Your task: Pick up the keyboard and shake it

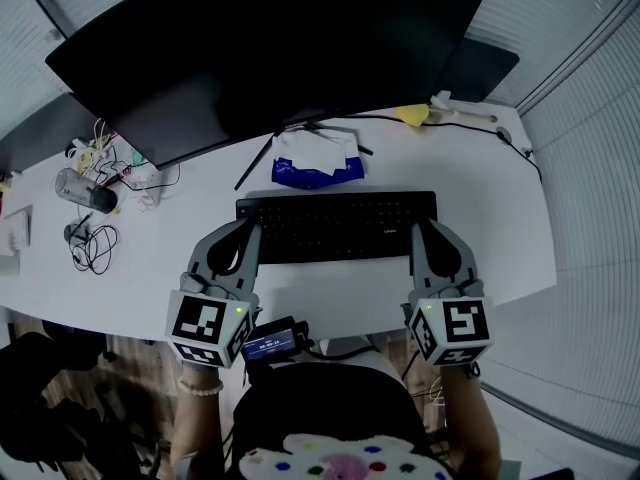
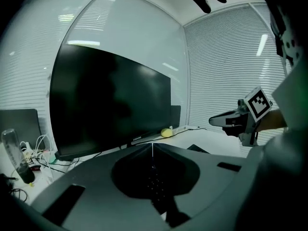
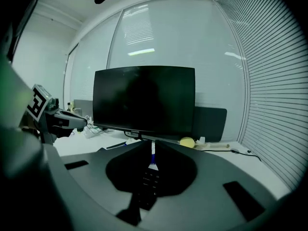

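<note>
Between left tongs (image 1: 249, 231) and right tongs (image 1: 421, 232), keyboard (image 1: 335, 226) clamped at both ends.

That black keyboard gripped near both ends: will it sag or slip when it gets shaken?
Probably stiff: the keyboard looks straight between the left tongs and right tongs. Likely light, being thin. It might slip, as each pair pinches only a narrow strip.

White desk (image 1: 505, 233) with monitor (image 1: 270, 43), tissue pack (image 1: 318, 161)
</note>
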Demonstrator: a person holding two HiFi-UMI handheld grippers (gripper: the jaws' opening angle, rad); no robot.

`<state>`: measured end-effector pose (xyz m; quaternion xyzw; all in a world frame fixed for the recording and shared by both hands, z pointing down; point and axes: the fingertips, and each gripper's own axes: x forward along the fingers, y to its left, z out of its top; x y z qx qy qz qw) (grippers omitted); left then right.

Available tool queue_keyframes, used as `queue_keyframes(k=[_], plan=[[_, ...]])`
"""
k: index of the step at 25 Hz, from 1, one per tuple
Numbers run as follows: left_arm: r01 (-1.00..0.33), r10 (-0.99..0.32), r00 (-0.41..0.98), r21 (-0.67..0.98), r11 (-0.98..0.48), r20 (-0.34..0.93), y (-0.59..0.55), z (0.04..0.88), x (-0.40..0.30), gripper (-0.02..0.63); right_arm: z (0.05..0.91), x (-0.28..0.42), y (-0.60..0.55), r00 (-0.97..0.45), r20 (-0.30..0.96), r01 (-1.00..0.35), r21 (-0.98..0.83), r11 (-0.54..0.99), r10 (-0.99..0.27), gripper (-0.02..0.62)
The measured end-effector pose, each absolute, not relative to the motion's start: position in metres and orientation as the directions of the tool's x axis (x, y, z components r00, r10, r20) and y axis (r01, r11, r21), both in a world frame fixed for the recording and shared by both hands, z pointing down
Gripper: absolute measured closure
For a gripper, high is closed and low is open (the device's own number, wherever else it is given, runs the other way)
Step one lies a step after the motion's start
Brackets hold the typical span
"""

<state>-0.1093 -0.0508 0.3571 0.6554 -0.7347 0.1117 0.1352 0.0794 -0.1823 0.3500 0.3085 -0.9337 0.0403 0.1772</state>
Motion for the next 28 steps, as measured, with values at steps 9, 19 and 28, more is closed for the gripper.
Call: queue_keyframes(k=[9, 19, 28], plan=[[-0.997, -0.952, -0.070, -0.007, 0.071, 0.298, -0.048, 0.324, -0.090, 0.588, 0.316, 0.073, -0.160, -0.791, 0.288, -0.555, 0.035, 0.831, -0.540, 0.549], [-0.998, -0.957, -0.062, -0.012, 0.061, 0.284, -0.046, 0.316, -0.087, 0.588, 0.305, 0.068, -0.153, -0.806, 0.268, -0.535, 0.047, 0.843, -0.527, 0.551], [-0.998, -0.956, -0.063, -0.014, 0.061, 0.286, -0.045, 0.316, -0.087, 0.588, 0.302, 0.065, -0.148, -0.813, 0.266, -0.525, 0.047, 0.850, -0.517, 0.551]])
